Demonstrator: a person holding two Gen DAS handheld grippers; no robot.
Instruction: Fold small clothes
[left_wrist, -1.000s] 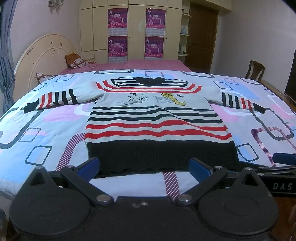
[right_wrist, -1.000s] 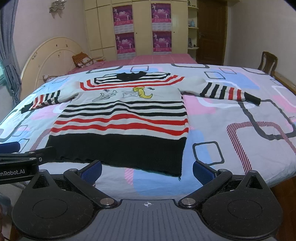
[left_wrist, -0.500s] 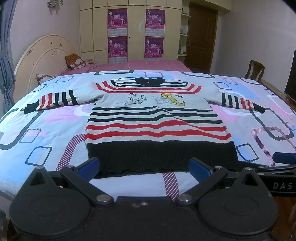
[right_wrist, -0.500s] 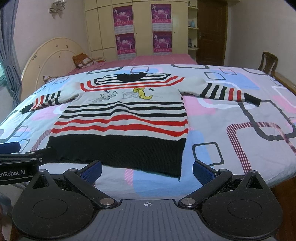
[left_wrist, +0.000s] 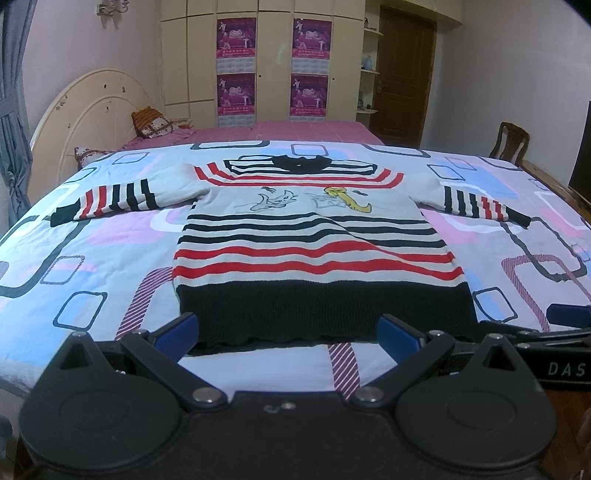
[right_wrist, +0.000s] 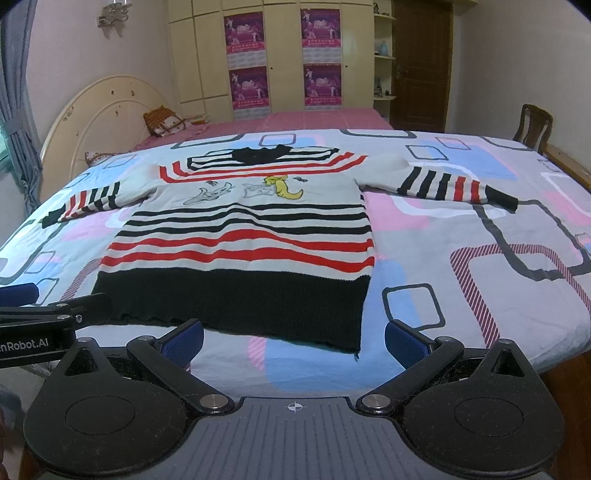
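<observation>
A small striped sweater (left_wrist: 314, 243) (right_wrist: 243, 240) lies flat on the bed, front up, both sleeves spread out sideways, its black hem nearest me. My left gripper (left_wrist: 288, 334) hovers open just short of the hem's middle, nothing between its blue pads. My right gripper (right_wrist: 293, 338) is open too, near the hem's right corner, empty. In the left wrist view the right gripper's side (left_wrist: 554, 343) shows at the right edge. The left gripper's side (right_wrist: 44, 325) shows at the left edge of the right wrist view.
The bed's patterned quilt (left_wrist: 92, 266) (right_wrist: 480, 229) spreads wide on both sides of the sweater. A cream headboard (left_wrist: 92, 114) and pillows (left_wrist: 153, 123) stand far left. A wooden chair (right_wrist: 533, 127) and a dark door (left_wrist: 404, 70) are at the far right.
Both grippers have edged slightly toward the sweater's hem. The sweater has not moved and both stay open.
</observation>
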